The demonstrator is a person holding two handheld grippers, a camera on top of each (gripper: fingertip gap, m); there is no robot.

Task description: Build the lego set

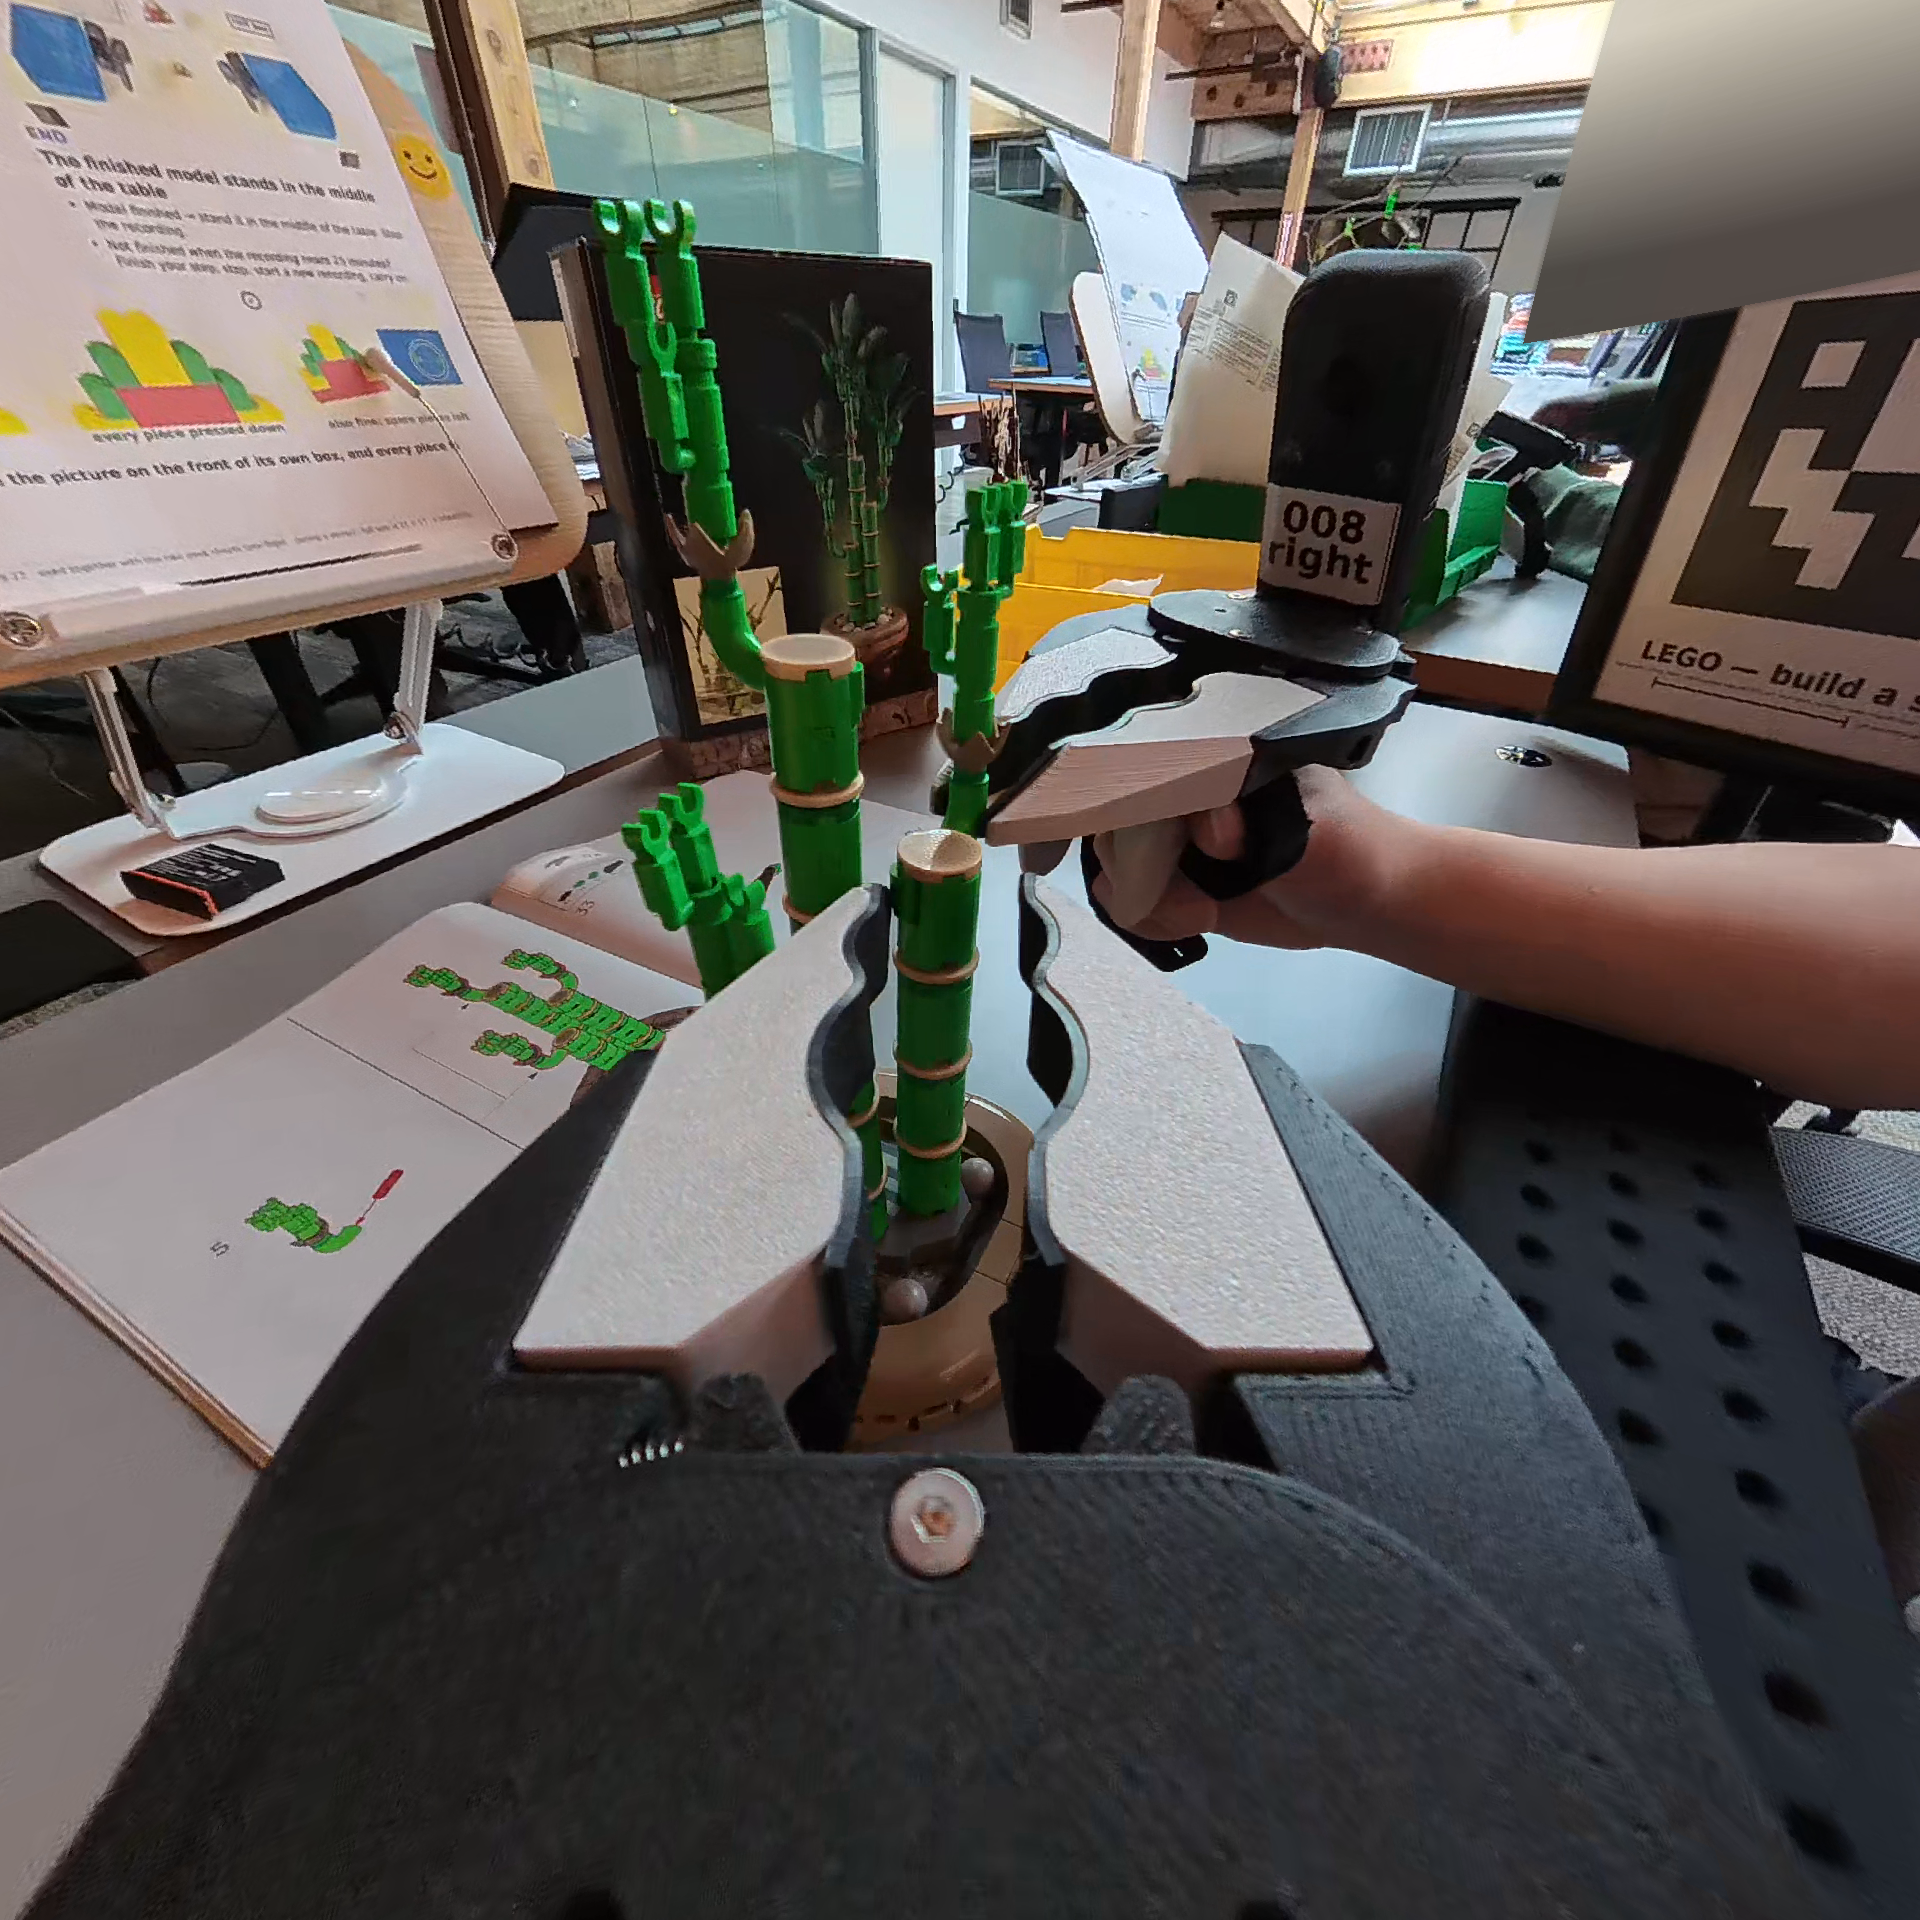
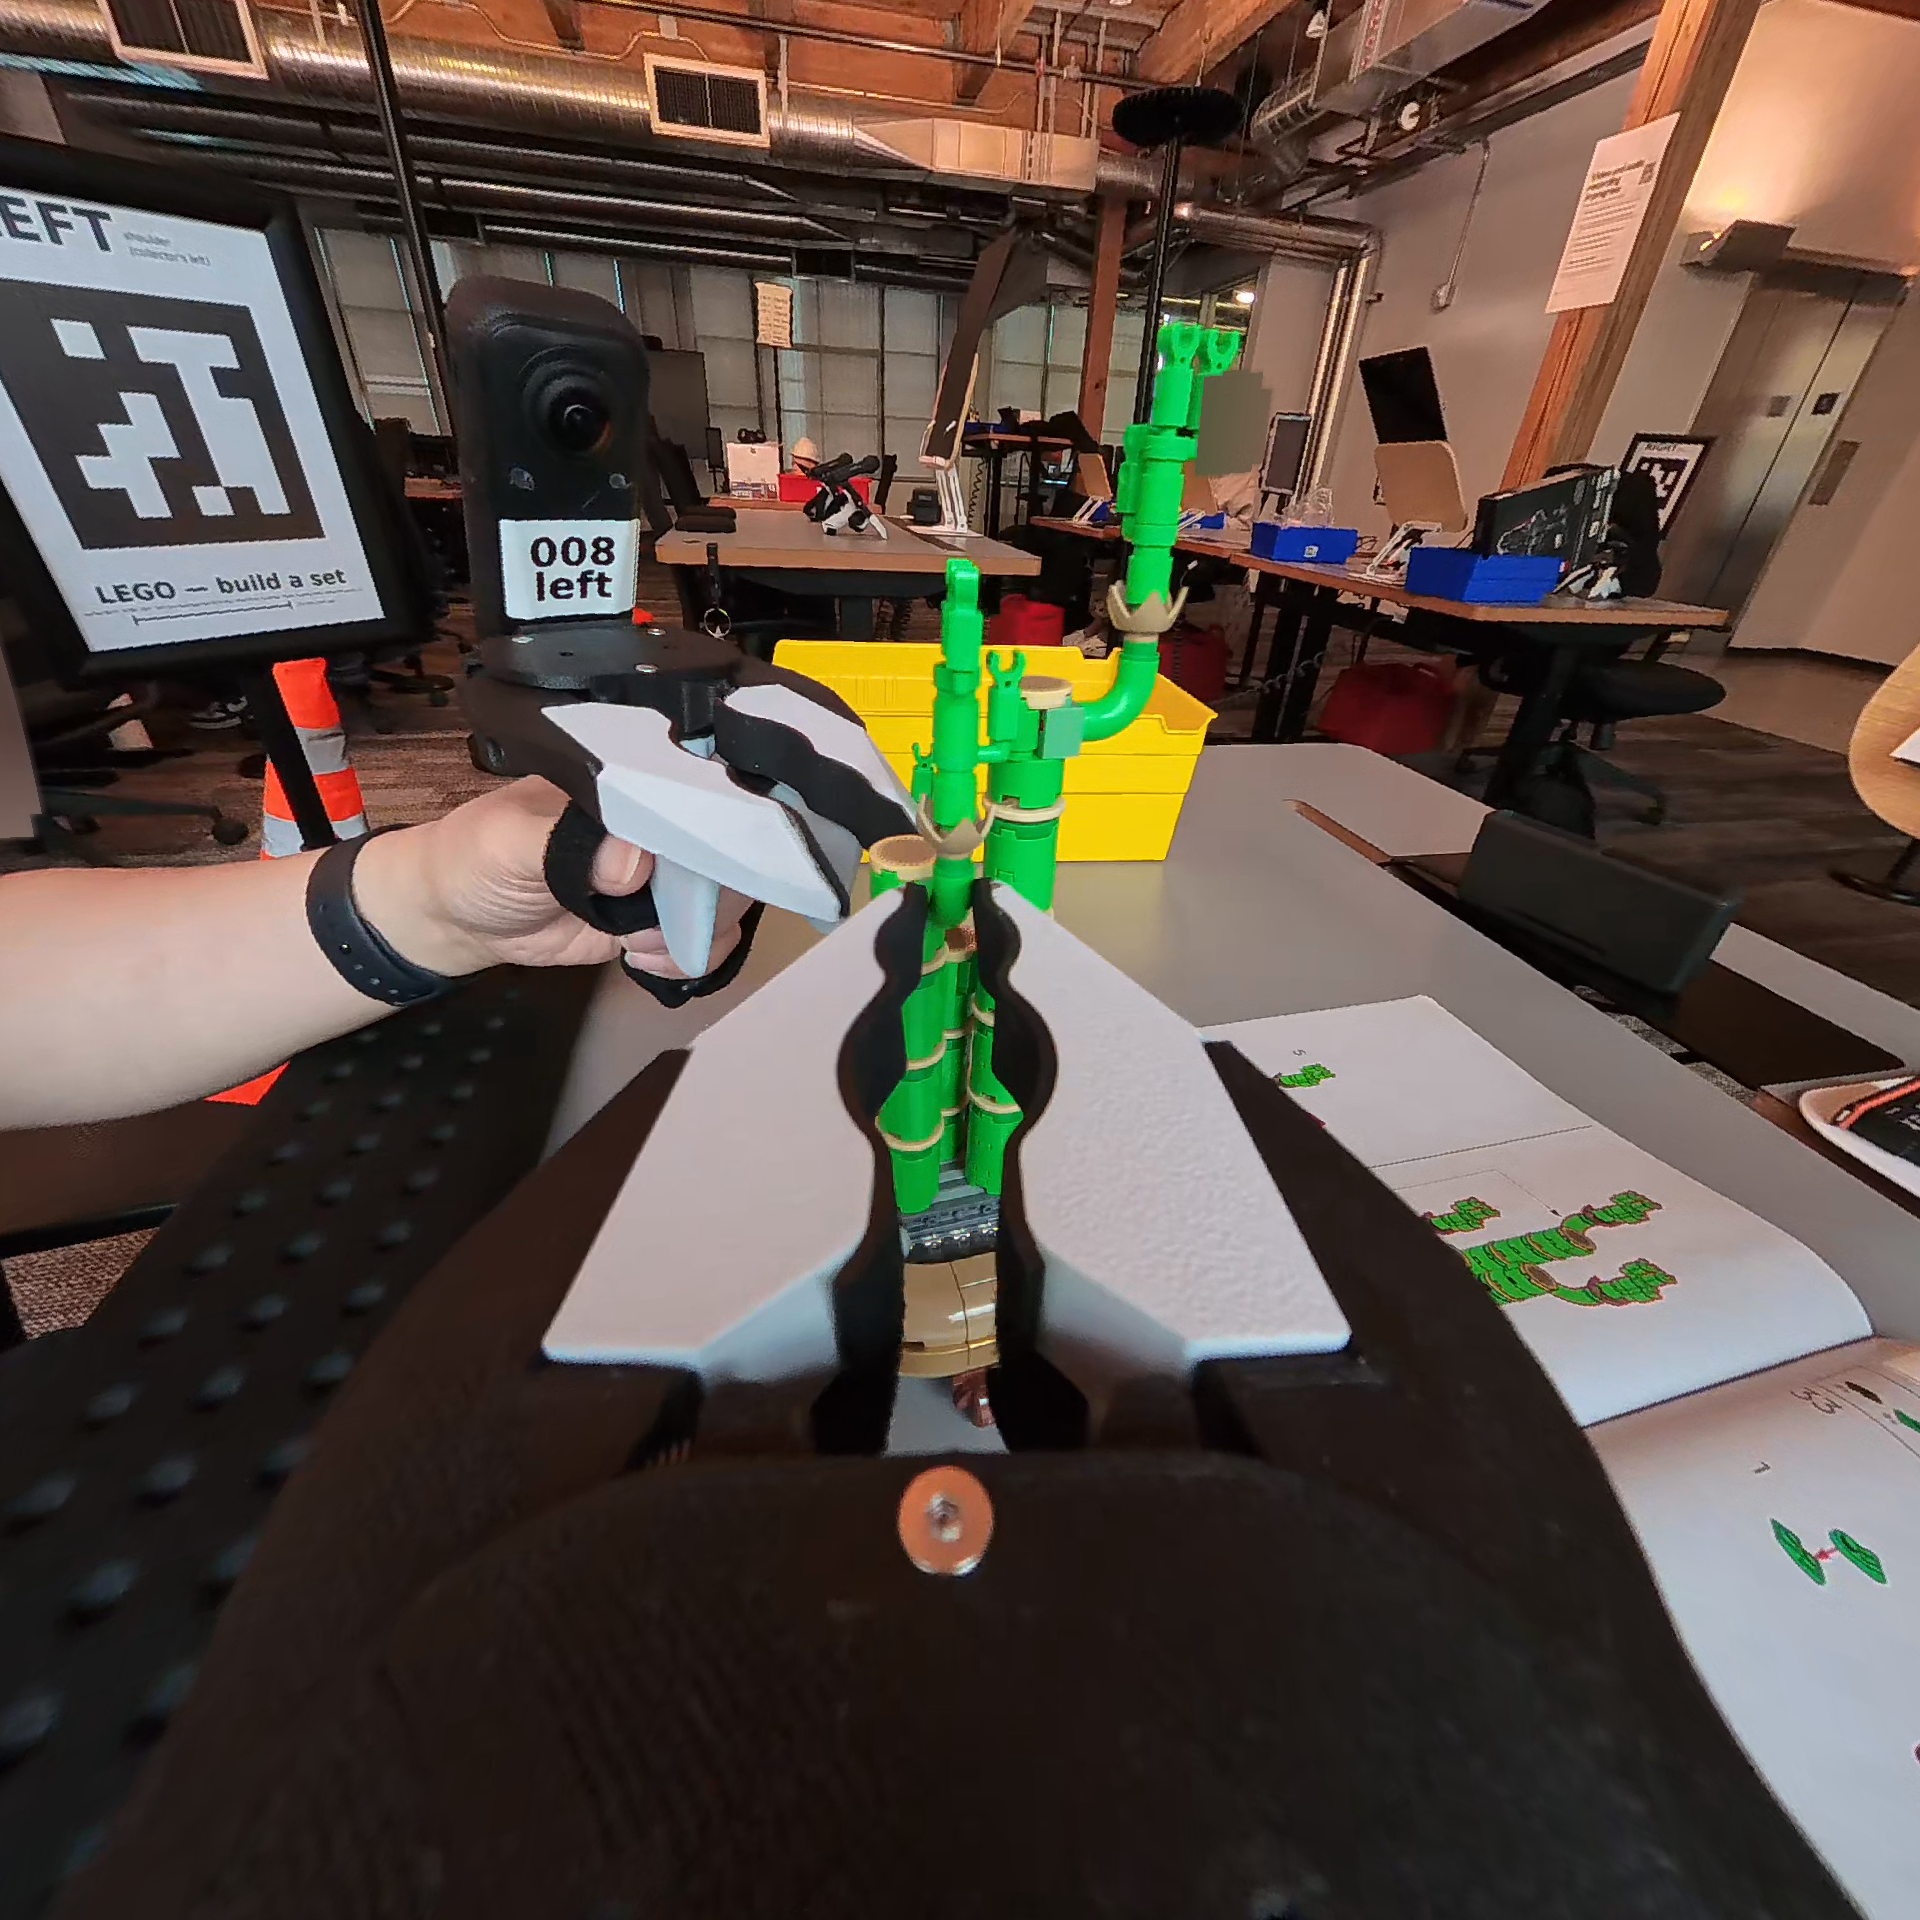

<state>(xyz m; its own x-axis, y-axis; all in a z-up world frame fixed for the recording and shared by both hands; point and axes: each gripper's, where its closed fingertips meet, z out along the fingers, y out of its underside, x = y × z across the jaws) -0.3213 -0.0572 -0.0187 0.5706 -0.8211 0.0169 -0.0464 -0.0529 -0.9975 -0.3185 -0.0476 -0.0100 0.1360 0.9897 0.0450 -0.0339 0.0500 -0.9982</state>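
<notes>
A green brick-built bamboo model with tan rings between its stalk segments (image 1: 935,1039) stands upright in a round tan brick pot (image 1: 935,1361) on the grey table (image 1: 1351,1018), between the two hand-held tools. The left gripper (image 1: 956,914), black with pale textured finger plates, has its jaws released, set either side of the short front stalk without touching it. The right gripper (image 2: 951,909) comes in from the opposite side (its holder's hand wraps the trigger handle in the left wrist view), and its tips are clenched on a thin green branch with a tan leaf collar (image 2: 954,821). An open white instruction booklet with green printed diagrams (image 1: 343,1122) lies flat on the table beside the pot. Behind the model stand the dark product box showing a bamboo plant (image 1: 821,468) and a yellow plastic bin (image 2: 1122,758).
</notes>
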